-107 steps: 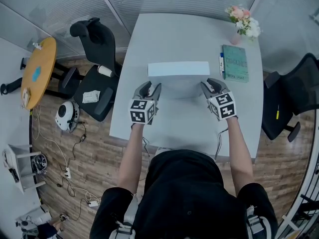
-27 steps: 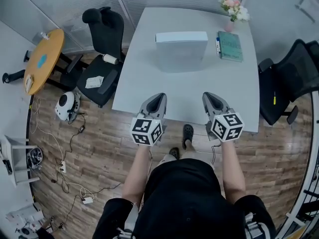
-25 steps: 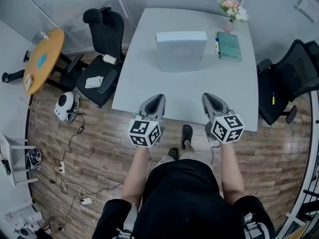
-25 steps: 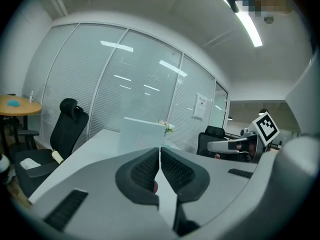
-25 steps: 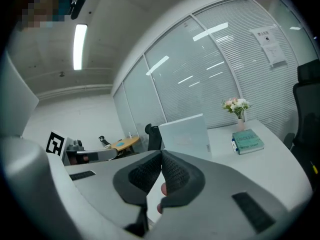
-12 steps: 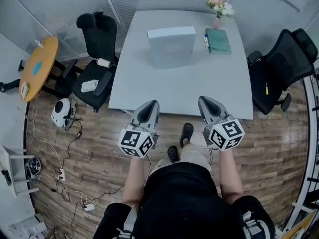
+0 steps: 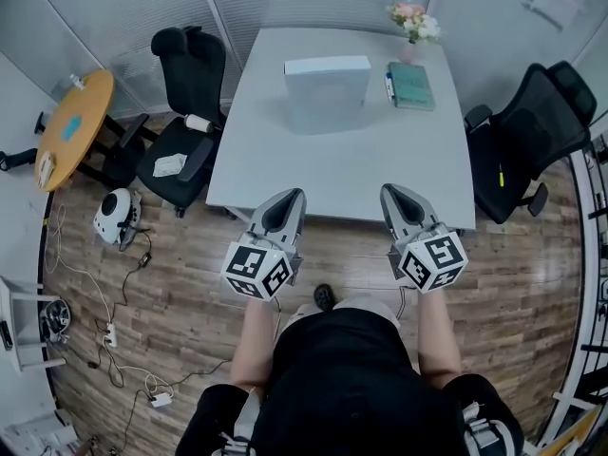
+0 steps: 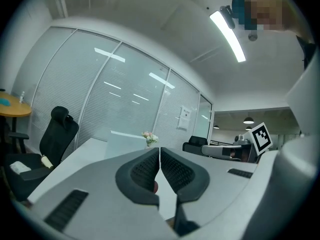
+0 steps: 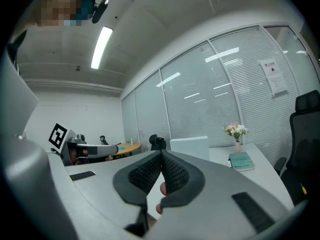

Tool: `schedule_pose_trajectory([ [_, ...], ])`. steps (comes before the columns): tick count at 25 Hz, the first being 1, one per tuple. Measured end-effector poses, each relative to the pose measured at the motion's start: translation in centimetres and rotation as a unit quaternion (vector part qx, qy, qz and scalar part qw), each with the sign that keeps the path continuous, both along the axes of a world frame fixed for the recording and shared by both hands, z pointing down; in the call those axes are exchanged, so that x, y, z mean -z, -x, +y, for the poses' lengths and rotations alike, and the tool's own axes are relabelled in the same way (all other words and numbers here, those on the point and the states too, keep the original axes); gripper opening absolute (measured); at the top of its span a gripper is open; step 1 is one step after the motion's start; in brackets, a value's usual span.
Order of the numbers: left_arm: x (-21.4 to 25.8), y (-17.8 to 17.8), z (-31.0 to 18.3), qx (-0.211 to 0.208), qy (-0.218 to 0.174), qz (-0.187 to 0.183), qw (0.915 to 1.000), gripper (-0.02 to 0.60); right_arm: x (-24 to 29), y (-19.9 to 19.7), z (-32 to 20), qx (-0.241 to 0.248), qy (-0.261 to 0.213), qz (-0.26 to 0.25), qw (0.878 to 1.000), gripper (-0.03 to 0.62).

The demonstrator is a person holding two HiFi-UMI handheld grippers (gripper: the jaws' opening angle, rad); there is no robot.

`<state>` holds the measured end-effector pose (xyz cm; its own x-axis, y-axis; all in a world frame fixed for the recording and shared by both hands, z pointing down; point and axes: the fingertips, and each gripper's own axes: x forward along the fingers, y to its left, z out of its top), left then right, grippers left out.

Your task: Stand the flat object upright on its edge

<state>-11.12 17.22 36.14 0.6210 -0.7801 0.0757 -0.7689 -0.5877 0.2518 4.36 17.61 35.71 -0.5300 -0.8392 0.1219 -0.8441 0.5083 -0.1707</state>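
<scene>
The flat white object [image 7: 327,66] stands upright on its long edge at the far part of the grey table [image 7: 342,160]; it also shows as a pale slab in the left gripper view [image 8: 125,143] and in the right gripper view [image 9: 189,145]. Both grippers are held back near the table's front edge, well short of the object. My left gripper [image 7: 283,200] is shut with nothing between its jaws [image 8: 159,154]. My right gripper [image 7: 397,197] is shut and empty as well [image 9: 161,156].
A teal book [image 7: 410,72] with a pen beside it and a vase of flowers [image 7: 414,24] sit at the table's far right. Black office chairs stand at the left [image 7: 185,84] and right [image 7: 522,122]. A round wooden table [image 7: 66,126] and floor cables lie to the left.
Since the earliest frame both grippers have left the white object and drawn back to the table's near edge. Over the last second the view shifted slightly; the grippers barely moved.
</scene>
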Motion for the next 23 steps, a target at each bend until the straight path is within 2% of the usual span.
schedule_pose_trajectory([
  [17,-0.25,-0.45,1.13,0.0,0.004,-0.021,0.9998,0.031,0.31,0.18,1.01,0.003,-0.011,-0.001,1.0,0.015],
  [23,0.09,-0.04,0.8,0.007,0.002,-0.018,0.9998,0.031,0.47,0.07,1.1,0.005,-0.01,-0.007,1.0,0.015],
])
